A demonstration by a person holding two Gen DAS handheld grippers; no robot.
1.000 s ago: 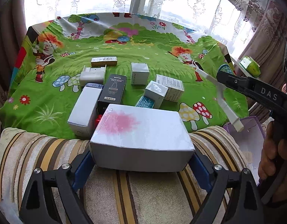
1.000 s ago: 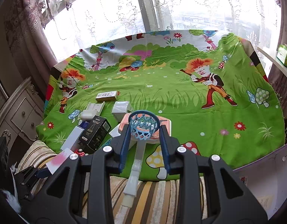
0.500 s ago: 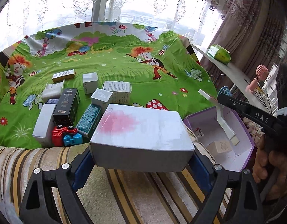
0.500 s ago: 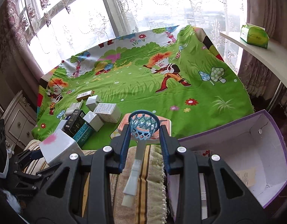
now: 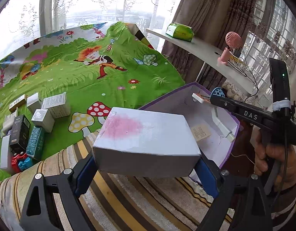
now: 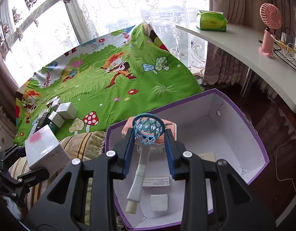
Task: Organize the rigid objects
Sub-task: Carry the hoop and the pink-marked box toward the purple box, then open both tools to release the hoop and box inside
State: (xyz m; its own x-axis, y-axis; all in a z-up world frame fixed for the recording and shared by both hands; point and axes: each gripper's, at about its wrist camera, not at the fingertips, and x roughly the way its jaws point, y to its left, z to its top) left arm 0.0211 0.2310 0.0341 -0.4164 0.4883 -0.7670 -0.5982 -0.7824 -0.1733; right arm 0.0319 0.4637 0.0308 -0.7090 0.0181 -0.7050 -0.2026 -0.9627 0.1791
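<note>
**Two loads heading for the purple bin**

I am gripping a toy hoop (image 6: 148, 130) in my right claw (image 6: 149, 144), jaws clamped tight on its orange backboard, the blue net poking up between the pads and the white stem hanging down below. I am holding it directly over the open purple bin (image 6: 244, 119), which is sitting on the floor beside the bed. A paper slip (image 6: 156, 181) and a small grey square (image 6: 159, 202) are already lying on the bin's white floor.

My left claw (image 5: 146, 165) is spread wide around a white box (image 5: 146, 136) with a pink smudge on its lid, both blue pads pressing on its ends. I am carrying it above the striped blanket (image 5: 128, 202), just short of the bin's near wall.

By my reckoning, this is the drop-off step: the hoop is going in first, so I should be lowering it and letting go, then bringing the box over the rim. The box is bulky and may need room beside the hoop.

More small boxes (image 5: 42, 113) are waiting on the green sheet (image 5: 90, 80), well apart from the bin.
</note>
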